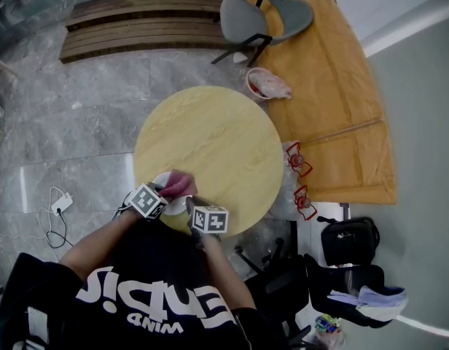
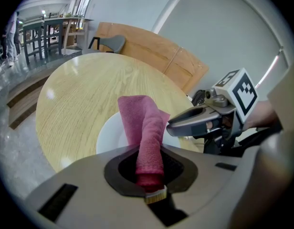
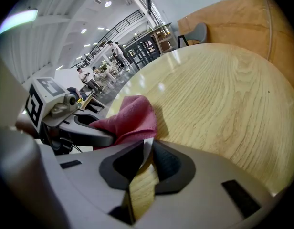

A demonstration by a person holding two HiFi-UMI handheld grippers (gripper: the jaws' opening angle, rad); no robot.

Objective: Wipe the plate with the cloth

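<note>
One cloth (image 2: pixel 147 128) held over plate (image 2: pixel 111 136).

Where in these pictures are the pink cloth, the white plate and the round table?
cloth (image 2: pixel 143 123), left gripper view, on the middle of its folded length.
plate (image 2: pixel 110 136), left gripper view, on its bare white part left of the cloth.
table (image 2: pixel 75 94), left gripper view, on its bare wooden top.

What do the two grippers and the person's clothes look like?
Both the left gripper and the right gripper are grey with dark recesses round the jaws. Each bears a white cube with black square markers. The person wears a black shirt with white print.
</note>
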